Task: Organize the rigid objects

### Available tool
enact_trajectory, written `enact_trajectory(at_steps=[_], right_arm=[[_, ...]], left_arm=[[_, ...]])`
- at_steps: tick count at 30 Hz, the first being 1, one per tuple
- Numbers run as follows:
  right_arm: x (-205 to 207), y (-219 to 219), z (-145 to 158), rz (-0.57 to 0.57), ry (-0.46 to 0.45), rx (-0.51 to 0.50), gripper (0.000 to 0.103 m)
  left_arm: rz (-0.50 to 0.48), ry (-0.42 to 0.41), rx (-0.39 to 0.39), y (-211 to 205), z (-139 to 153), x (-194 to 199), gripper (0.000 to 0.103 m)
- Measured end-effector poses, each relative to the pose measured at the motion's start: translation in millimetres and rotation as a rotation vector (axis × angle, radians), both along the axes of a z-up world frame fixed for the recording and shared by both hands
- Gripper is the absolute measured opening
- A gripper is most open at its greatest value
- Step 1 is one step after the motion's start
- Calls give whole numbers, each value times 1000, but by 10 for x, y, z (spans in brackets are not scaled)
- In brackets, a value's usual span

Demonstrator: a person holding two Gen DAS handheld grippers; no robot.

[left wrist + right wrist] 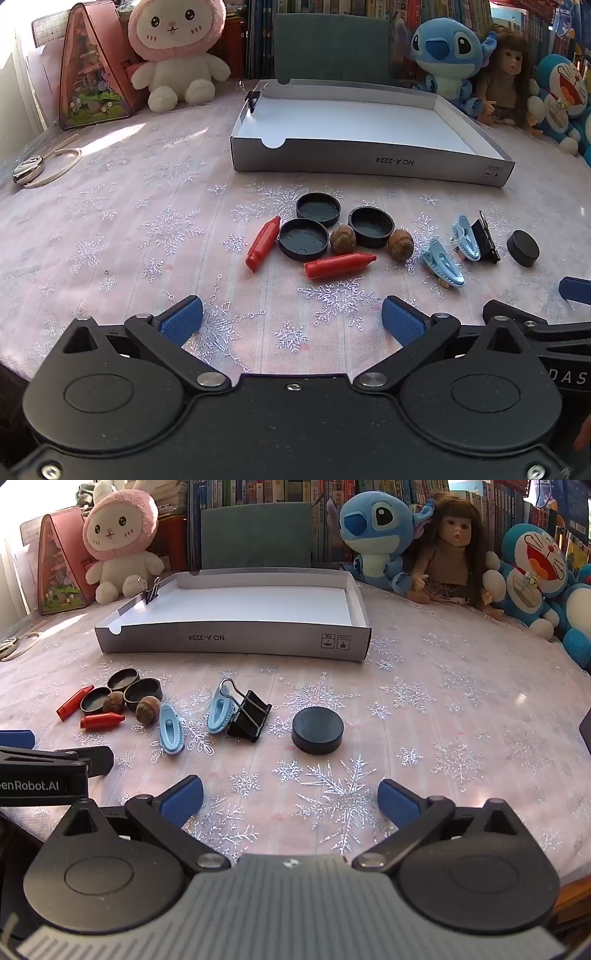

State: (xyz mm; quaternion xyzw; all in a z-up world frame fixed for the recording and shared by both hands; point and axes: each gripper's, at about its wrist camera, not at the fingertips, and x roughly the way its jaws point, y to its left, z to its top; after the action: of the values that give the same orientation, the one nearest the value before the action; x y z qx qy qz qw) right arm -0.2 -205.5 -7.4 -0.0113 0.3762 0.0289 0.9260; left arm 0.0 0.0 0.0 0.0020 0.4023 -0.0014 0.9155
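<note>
Black, rigid puck (317, 735) looks light and slick; grip its rim, both grippers (291, 317) (290, 798) spread wide, empty.

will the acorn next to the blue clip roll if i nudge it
Probably: the acorn looks rounded and rests free on the flat tablecloth. Its hard, glossy shell may slip between the pads, so grip across its middle.
</note>
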Motion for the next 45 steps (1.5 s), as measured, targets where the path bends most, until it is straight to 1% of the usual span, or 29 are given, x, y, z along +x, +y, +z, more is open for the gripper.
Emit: enact_trajectory(at_steps=[8,10,23,25,45], right_arm=[[1,1,7,4,-2,-1,103],[-11,8,2,-1,-4,-2,103],[-3,5,5,-3,-7,-2,103],[-4,6,4,-2,-7,-2,103],[-19,14,6,-4,-11,-3,103]], left_arm=[[-13,-8,2,-7,3,-46,103],[0,6,0,0,0,1,103],[0,5,0,0,0,1,103],[0,5,0,80,-44,13,103],[-1,5,0,82,-48,8,103]])
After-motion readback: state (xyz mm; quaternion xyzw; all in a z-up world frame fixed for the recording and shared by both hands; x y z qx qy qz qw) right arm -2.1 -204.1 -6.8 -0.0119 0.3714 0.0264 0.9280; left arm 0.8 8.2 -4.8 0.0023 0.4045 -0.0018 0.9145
